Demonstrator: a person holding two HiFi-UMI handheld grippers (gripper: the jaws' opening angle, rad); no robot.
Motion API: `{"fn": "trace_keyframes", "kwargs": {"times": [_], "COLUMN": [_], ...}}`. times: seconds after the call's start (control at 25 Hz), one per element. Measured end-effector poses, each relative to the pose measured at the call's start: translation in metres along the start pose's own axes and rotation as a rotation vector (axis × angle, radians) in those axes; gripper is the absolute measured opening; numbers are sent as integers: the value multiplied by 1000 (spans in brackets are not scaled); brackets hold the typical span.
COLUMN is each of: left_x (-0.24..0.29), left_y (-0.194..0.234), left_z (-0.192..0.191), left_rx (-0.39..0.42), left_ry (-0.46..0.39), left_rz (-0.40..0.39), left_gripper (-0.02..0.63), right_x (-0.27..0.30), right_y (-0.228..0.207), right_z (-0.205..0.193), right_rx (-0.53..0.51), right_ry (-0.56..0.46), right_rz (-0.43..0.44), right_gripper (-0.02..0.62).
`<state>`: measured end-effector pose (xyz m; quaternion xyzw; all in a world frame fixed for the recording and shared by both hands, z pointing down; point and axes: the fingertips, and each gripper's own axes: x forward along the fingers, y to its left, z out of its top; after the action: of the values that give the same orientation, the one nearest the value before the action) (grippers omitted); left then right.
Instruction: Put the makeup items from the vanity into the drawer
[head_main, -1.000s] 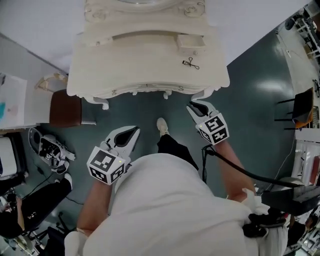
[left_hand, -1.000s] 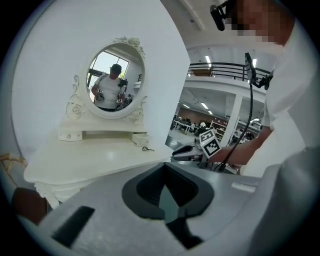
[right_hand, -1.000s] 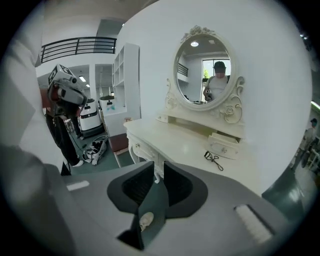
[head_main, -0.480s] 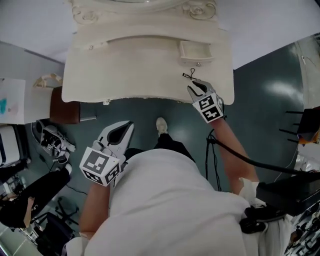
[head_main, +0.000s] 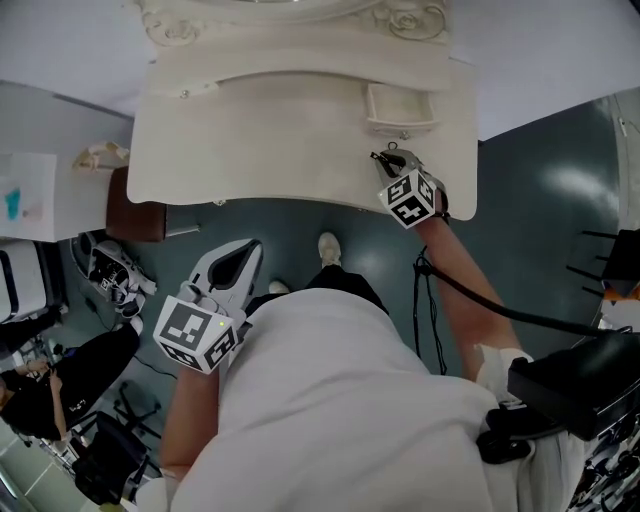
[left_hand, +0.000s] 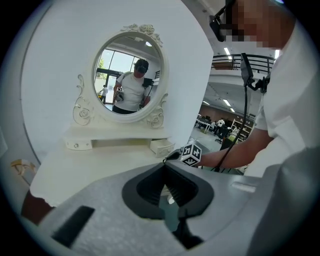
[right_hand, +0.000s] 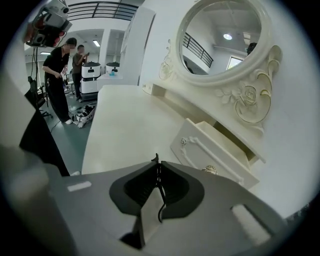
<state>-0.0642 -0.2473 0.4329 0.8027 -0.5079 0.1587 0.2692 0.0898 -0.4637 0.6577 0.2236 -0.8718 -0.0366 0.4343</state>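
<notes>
A black eyelash curler (head_main: 383, 156) lies on the cream vanity top (head_main: 260, 130), just in front of the small open drawer (head_main: 400, 103). My right gripper (head_main: 394, 164) is down on it. Its jaws have just been closing, and in the right gripper view the thin black curler (right_hand: 158, 176) stands pinched between the pads, with the gripper (right_hand: 157, 163) shut on it. The drawer (right_hand: 215, 147) is open to the right of the jaws. My left gripper (head_main: 250, 247) hangs over the floor in front of the vanity, shut and holding nothing (left_hand: 164, 166).
An oval mirror (right_hand: 225, 35) stands at the back of the vanity. A brown stool (head_main: 135, 215) sits by the vanity's left end. Equipment (head_main: 110, 285) lies on the floor at the left. People (right_hand: 60, 75) stand far off in the room.
My right gripper came up from in front of the vanity onto its top and closed on the eyelash curler. The left gripper drifted slightly left over the floor.
</notes>
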Motion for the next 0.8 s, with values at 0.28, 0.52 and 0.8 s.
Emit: {"fn": "trace_keyframes", "kwargs": {"times": [0.28,0.52,0.8], "left_x": [4,9,17], "left_y": [3,-2,0], "left_z": [1,11,20], "left_rx": [-7,16,38], "left_ry": [-6,-25,-38], "left_rz": [-7,-43,-72], "left_gripper": [0,0,0], "right_x": [-26,-74,-89], "right_y": [6,4,-48], "right_z": [14,40,73], "right_rx": [30,6,-17], "right_ry": [-30,-68,-95], "right_rz": [47,86,59], "right_gripper": [15,14,14]}}
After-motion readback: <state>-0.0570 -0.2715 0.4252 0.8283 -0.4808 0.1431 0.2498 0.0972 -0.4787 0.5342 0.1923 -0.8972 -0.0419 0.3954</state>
